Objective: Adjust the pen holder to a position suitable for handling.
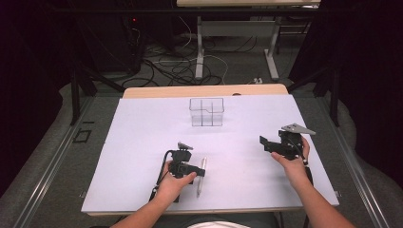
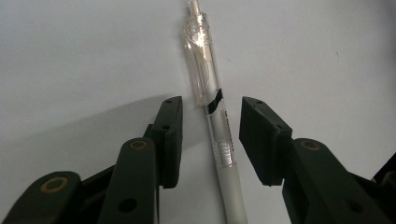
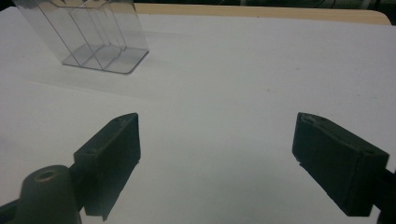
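A clear pen [image 1: 202,173] with a white grip lies on the white sheet [image 1: 138,142] near the front middle. My left gripper [image 1: 192,169] points down over it. In the left gripper view the pen [image 2: 201,51] runs lengthwise between the two jaws of the left gripper [image 2: 211,101]. A gap shows on each side, so the pads do not touch it. My right gripper [image 1: 263,142] is held above the sheet at the right, aimed left. In the right gripper view the right gripper [image 3: 217,119] stands wide open with nothing between its jaws.
A clear plastic box [image 1: 206,112] with inner dividers stands upright at the back middle of the sheet, and appears as the box [image 3: 88,32] at the upper left of the right gripper view. Desk legs and cables lie on the floor beyond the table's wooden far edge [image 1: 204,90].
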Demonstrator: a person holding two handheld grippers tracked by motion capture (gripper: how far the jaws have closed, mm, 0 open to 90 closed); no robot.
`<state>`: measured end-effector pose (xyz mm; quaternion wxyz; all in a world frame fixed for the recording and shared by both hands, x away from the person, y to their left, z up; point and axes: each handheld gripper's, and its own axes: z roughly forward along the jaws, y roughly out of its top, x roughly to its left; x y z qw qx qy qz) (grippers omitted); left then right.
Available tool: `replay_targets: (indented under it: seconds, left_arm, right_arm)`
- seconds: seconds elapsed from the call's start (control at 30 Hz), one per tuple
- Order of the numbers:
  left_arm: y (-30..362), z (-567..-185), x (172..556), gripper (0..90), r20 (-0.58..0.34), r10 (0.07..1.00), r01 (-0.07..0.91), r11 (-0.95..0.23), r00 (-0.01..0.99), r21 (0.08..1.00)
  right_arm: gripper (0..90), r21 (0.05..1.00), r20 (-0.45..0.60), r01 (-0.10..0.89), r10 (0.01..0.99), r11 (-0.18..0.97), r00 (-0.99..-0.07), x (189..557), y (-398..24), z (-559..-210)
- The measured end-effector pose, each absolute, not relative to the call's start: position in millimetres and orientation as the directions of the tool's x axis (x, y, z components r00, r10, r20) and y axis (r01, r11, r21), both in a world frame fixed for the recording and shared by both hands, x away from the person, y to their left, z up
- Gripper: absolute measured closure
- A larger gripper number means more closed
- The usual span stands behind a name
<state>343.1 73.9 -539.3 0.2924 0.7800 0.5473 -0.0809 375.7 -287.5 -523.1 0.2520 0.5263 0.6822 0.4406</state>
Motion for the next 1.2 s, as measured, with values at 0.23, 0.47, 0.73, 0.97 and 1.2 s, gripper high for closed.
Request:
replay_targets:
  seconds: [0.23, 0.47, 0.73, 0.97, 1.2]
  left_arm:
    - [69.2, -539.8, 341.4, 65.9, -0.451, 0.802, 0.902, -0.24, 0.392, 0.358]
    - [66.4, -540.5, 340.4, 72.1, -0.452, 0.809, 0.909, -0.228, 0.376, 0.348]
    - [66.1, -541.3, 340.4, 77.1, -0.458, 0.813, 0.916, -0.211, 0.359, 0.342]
    - [66.3, -541.7, 340.6, 78.5, -0.459, 0.813, 0.916, -0.212, 0.359, 0.341]
    - [64.5, -541.6, 340.0, 79.6, -0.462, 0.811, 0.917, -0.213, 0.358, 0.337]
  right_arm:
    - [14.8, 0.865, 0.116, 0.498, 0.939, 0.066, -0.325, 375.8, -286.8, -523.6]
    - [14.8, 0.866, 0.111, 0.495, 0.939, 0.07, -0.327, 376.3, -287.1, -523.9]
    - [14.8, 0.866, 0.113, 0.496, 0.938, 0.069, -0.328, 376.3, -287.4, -523.9]
    - [14.8, 0.865, 0.112, 0.496, 0.938, 0.07, -0.328, 376.0, -286.9, -523.8]
    - [14.8, 0.866, 0.113, 0.494, 0.938, 0.069, -0.329, 375.9, -287.1, -523.5]
